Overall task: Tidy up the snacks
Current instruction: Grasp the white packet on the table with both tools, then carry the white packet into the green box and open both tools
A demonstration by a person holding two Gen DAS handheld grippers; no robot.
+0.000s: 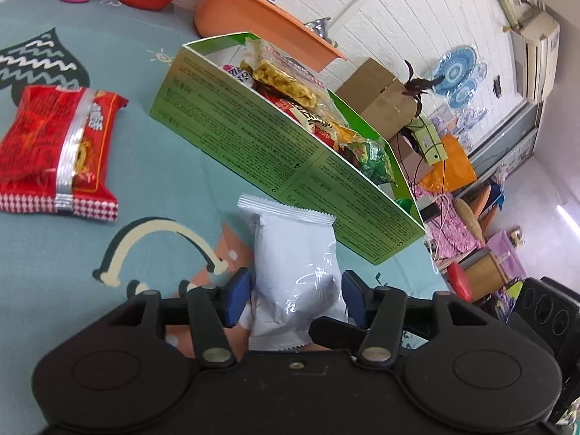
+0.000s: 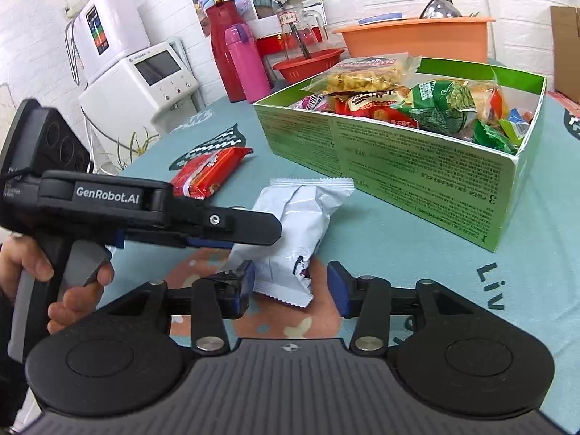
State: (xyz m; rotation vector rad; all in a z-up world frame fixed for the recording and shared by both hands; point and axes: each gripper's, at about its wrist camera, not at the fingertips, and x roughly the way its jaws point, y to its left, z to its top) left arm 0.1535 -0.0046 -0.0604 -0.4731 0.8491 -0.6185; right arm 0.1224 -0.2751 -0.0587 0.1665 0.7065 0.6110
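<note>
A white snack packet [image 1: 297, 275] lies on the teal tablecloth, between the blue pads of my left gripper [image 1: 295, 299]; the jaws stand around it, and contact is unclear. It also shows in the right wrist view [image 2: 293, 224]. The left gripper [image 2: 232, 233] reaches in from the left there. My right gripper [image 2: 290, 290] is open and empty just in front of the packet's near end. A green box [image 1: 253, 134], also seen from the right wrist [image 2: 398, 166], holds several snacks. A red snack packet [image 1: 54, 148] lies to the left, also in the right wrist view [image 2: 208, 172].
An orange basin [image 2: 417, 38], a red basket [image 2: 308, 63], a pink bottle [image 2: 244, 61] and a red flask [image 2: 223, 47] stand behind the box. White appliances [image 2: 137, 79] stand beyond the table's left edge. A cardboard box [image 1: 377, 98] lies past the far edge.
</note>
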